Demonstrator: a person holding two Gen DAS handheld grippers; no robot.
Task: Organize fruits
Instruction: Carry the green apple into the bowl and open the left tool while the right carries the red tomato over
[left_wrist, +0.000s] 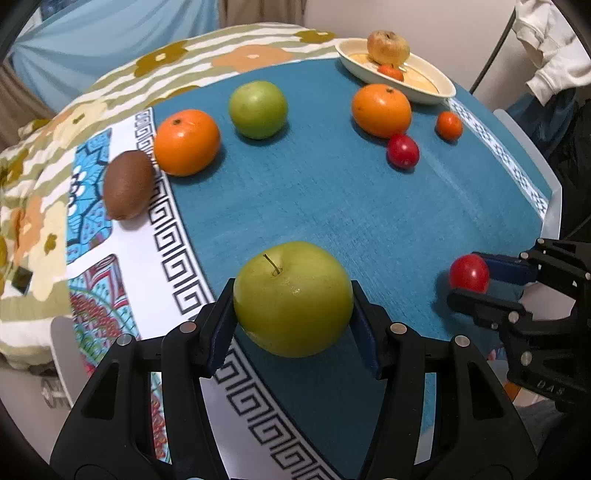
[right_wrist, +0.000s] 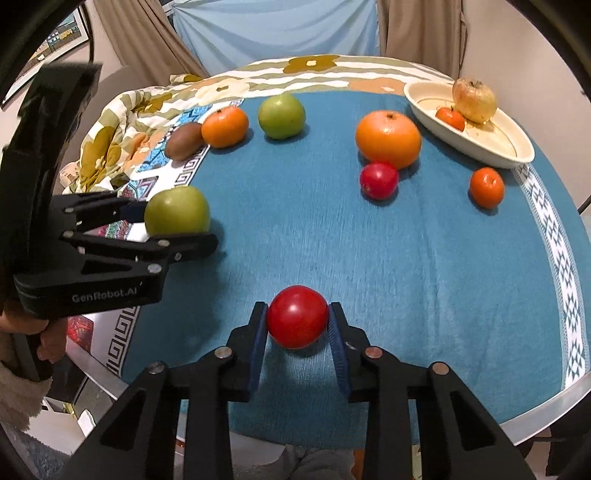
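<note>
1. The left gripper (left_wrist: 293, 299) has its fingers (left_wrist: 221, 325) clamped on either side of a green apple (left_wrist: 293, 299), stem up, at the near left of the counter (left_wrist: 332, 206), where the blue cloth meets its patterned border.
2. The right gripper (right_wrist: 297, 317) holds a red tomato (right_wrist: 297, 317) between its blue-padded fingers (right_wrist: 258, 339), pads touching both sides, near the counter's front edge.
3. Farther back on the left lie a kiwi (left_wrist: 128, 184), an orange (left_wrist: 186, 142) just beside it and a second green apple (left_wrist: 258, 109).
4. Toward the right sit a larger orange (right_wrist: 388, 138) with another red tomato (right_wrist: 379, 180) touching its near side, and a small tangerine (right_wrist: 487, 187) apart from them.
5. A cream dish (right_wrist: 513, 144) at the far right corner holds a yellowish fruit (right_wrist: 474, 99) (which kind I cannot tell) and a small orange fruit (right_wrist: 450, 118) against it.
</note>
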